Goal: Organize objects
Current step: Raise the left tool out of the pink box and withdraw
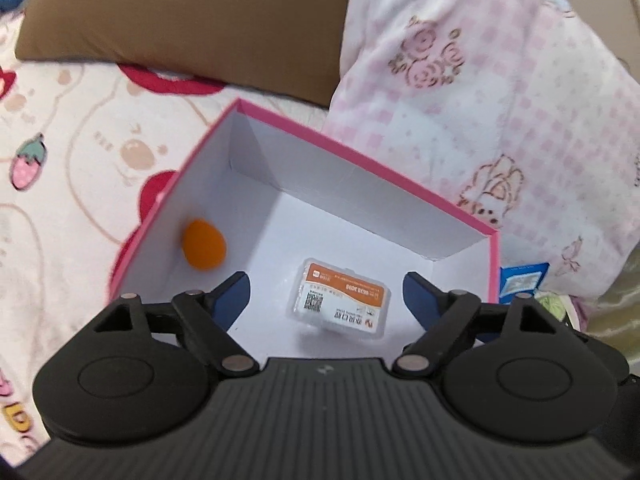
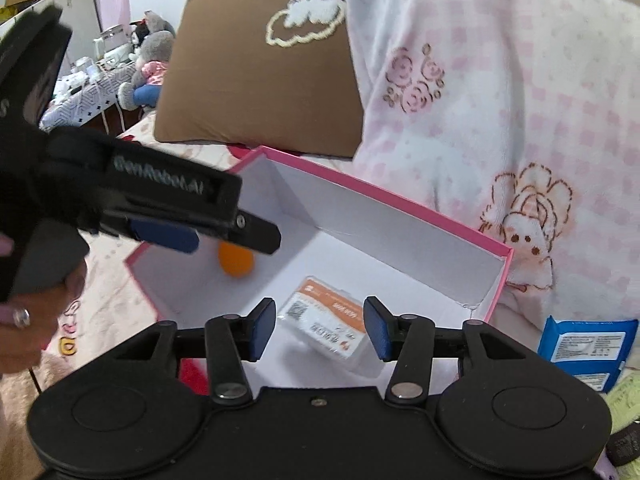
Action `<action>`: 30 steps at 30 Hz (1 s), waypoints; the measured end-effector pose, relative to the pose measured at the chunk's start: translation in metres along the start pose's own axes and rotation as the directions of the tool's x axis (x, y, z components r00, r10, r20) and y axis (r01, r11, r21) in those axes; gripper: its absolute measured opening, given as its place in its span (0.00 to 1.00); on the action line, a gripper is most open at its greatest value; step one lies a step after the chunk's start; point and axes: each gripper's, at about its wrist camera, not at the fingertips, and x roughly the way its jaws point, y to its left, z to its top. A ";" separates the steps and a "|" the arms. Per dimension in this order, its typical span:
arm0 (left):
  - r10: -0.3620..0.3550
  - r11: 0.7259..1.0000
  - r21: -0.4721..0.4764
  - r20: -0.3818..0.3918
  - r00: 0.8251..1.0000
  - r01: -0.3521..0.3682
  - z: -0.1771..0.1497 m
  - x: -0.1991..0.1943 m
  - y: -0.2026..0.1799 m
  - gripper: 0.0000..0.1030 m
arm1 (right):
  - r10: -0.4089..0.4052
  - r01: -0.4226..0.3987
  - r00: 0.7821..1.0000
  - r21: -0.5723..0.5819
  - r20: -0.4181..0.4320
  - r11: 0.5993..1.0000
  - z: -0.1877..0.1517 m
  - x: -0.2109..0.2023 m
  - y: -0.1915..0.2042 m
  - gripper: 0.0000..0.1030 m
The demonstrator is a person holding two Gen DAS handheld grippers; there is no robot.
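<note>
A bed [image 1: 80,128] with a cartoon-print sheet carries everything here. A pink checked blanket [image 1: 500,100] is heaped along its right side, and a brown pillow [image 1: 192,20] lies at its far edge.

Between these sits an open pink box [image 1: 360,156] with white inner walls, turned so that one corner points toward the pillow. Its far right wall runs just beside the blanket. Inside it lie two things, apart from each other. A clear plastic case with an orange label [image 1: 340,300] lies flat on the box floor near the middle toward the near side, its long axis running from the near right toward the far left. An orange ball [image 1: 204,244] rests close against the left wall.

A blue packet [image 2: 584,344] lies on the bed just outside the box's right corner.

The left gripper [image 1: 326,300] hangs above the box with its jaws spread wide and nothing between the pads. The right gripper [image 2: 320,328] is also over the box, jaws partly apart, empty; the case is seen below the gap, untouched.
</note>
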 end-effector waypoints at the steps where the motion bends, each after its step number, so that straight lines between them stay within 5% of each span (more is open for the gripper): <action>1: 0.003 1.000 0.015 0.003 1.000 -0.003 0.000 -0.007 -0.003 0.83 | -0.010 0.010 1.000 -0.004 0.000 1.000 0.000 -0.004 0.003 0.54; 13: 0.011 0.978 0.209 -0.027 1.000 -0.005 -0.016 -0.072 -0.041 0.83 | -0.063 0.063 0.998 -0.007 0.002 0.998 0.006 -0.066 0.020 0.68; 30: -0.035 0.955 0.292 -0.083 0.996 0.058 -0.064 -0.128 -0.066 0.83 | -0.110 0.108 0.993 -0.039 -0.050 0.993 -0.036 -0.147 0.040 0.86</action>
